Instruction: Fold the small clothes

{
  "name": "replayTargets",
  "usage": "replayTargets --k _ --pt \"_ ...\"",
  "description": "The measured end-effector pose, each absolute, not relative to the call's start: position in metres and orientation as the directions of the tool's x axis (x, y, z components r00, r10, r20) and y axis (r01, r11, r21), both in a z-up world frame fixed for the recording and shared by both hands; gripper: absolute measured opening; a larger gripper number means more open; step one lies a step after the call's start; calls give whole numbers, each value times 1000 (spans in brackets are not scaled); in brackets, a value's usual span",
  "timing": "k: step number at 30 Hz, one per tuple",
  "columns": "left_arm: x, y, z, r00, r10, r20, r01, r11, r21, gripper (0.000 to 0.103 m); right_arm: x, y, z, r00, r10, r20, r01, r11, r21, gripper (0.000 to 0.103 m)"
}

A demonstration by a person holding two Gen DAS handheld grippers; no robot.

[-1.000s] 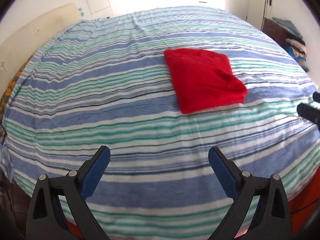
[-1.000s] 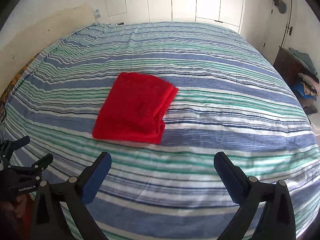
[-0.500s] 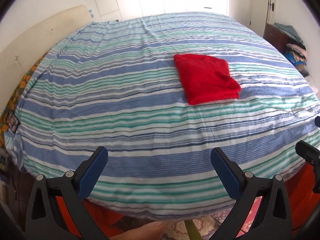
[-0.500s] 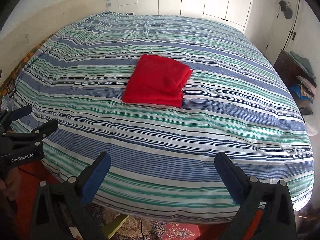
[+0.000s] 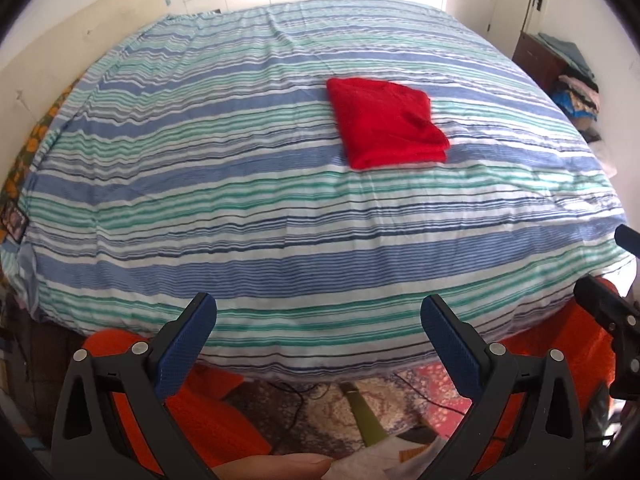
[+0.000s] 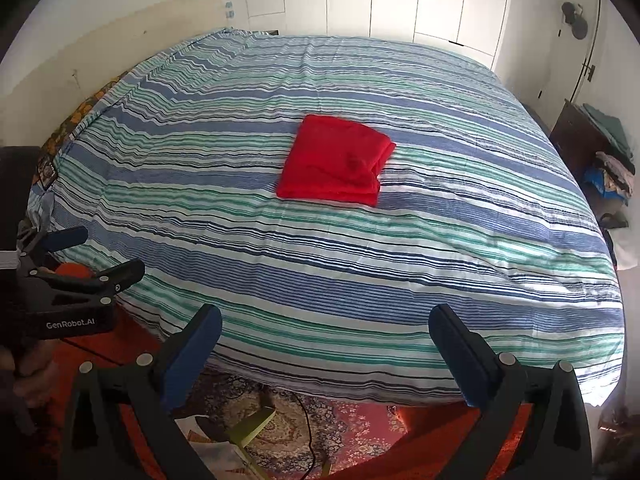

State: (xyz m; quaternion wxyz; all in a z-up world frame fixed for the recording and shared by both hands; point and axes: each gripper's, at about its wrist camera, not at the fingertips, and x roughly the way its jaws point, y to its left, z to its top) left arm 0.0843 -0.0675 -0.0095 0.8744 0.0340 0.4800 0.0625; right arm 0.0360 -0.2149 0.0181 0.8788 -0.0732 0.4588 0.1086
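Note:
A red garment (image 5: 386, 126) (image 6: 336, 162), folded into a neat rectangle, lies flat near the middle of the striped bed (image 5: 240, 208) (image 6: 440, 248). My left gripper (image 5: 318, 312) is open and empty, held back beyond the bed's near edge, far from the garment. My right gripper (image 6: 325, 322) is open and empty too, also off the near edge. In the right wrist view the left gripper (image 6: 86, 254) shows at the left margin; in the left wrist view part of the right gripper (image 5: 608, 308) shows at the right margin.
A patterned rug (image 6: 320, 428) and orange fabric (image 5: 208, 412) lie on the floor below the bed's edge. A dark cabinet piled with clothes (image 6: 600, 148) stands at the right. White wardrobe doors (image 6: 400, 0) line the far wall; a beige headboard (image 5: 60, 52) is on the left.
Both grippers have drawn back and away from the bed, so the garment looks smaller and the bed's near edge and floor have come into view. The garment has not moved.

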Motion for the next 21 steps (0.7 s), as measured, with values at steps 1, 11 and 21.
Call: replayTargets --k 1,11,21 --pt "84 -68 -8 536 155 -830 -80 988 133 102 37 -215 18 555 120 -823 -257 966 -32 102" --pt "79 -69 -4 554 181 -813 -92 983 156 102 36 -213 19 569 92 -817 -255 965 -69 102" --pt "73 -71 -1 586 189 -788 -100 982 162 102 36 -211 16 567 103 -817 -259 964 -58 102"
